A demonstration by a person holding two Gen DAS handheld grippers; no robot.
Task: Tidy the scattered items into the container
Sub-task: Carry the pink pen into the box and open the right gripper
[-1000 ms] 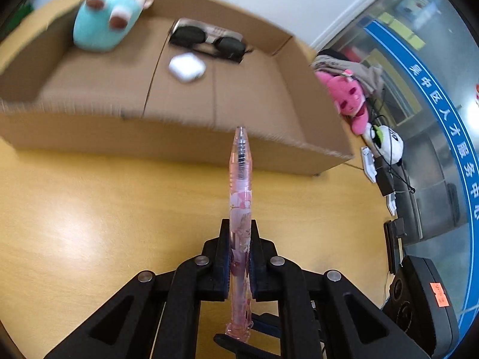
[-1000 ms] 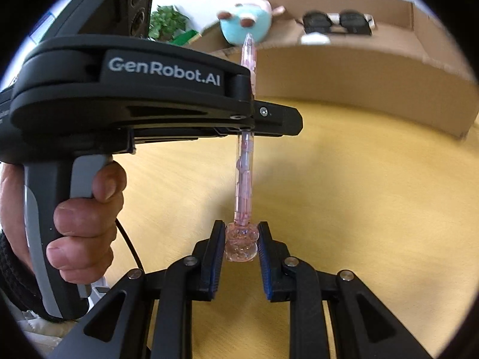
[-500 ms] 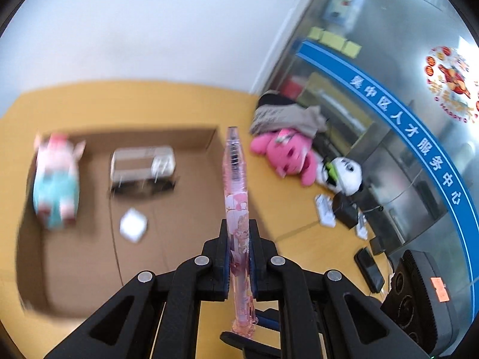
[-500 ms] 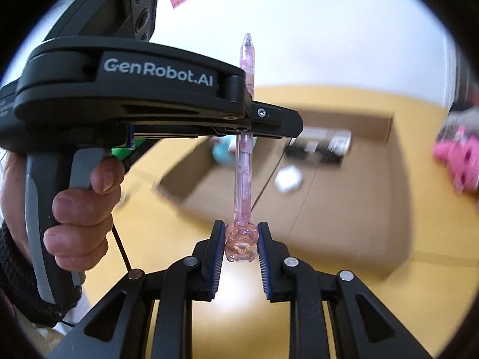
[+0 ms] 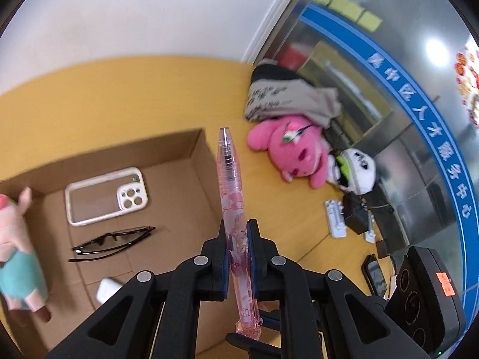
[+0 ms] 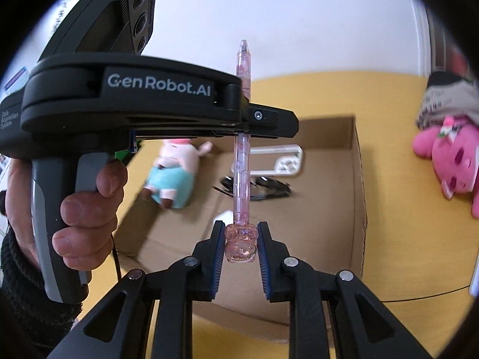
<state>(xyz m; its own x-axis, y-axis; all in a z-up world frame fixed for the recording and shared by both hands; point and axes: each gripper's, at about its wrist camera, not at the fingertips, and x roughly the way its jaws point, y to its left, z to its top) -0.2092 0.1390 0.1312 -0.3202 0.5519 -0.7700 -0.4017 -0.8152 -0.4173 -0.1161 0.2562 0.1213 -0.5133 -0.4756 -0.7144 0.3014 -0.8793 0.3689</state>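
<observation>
My left gripper [image 5: 237, 233] is shut on the barrel of a clear pink pen [image 5: 232, 197]; the pen points up and forward over the open cardboard box [image 5: 191, 149]. My right gripper [image 6: 241, 239] has its pads on either side of the pen's bear-shaped end [image 6: 240, 243]; the pen [image 6: 243, 161] runs up through the left gripper's [image 6: 239, 119] jaws. The box [image 6: 357, 179] holds a pig plush [image 5: 18, 257], a white phone case [image 5: 104, 197], black glasses [image 5: 110, 242] and a small white case [image 5: 107, 290].
A pink plush [image 5: 290, 152], a panda plush [image 5: 356, 170] and folded grey cloth [image 5: 287, 98] lie on the yellow table [image 5: 119, 98] right of the box. Chargers, cables and a phone [image 5: 374, 272] lie at the right edge by a glass wall. The pink plush [image 6: 449, 155] also shows in the right view.
Both grippers rose with the pen and tilted down, from in front of the box to above it. The box's inside now lies below. Both grips look unchanged.
</observation>
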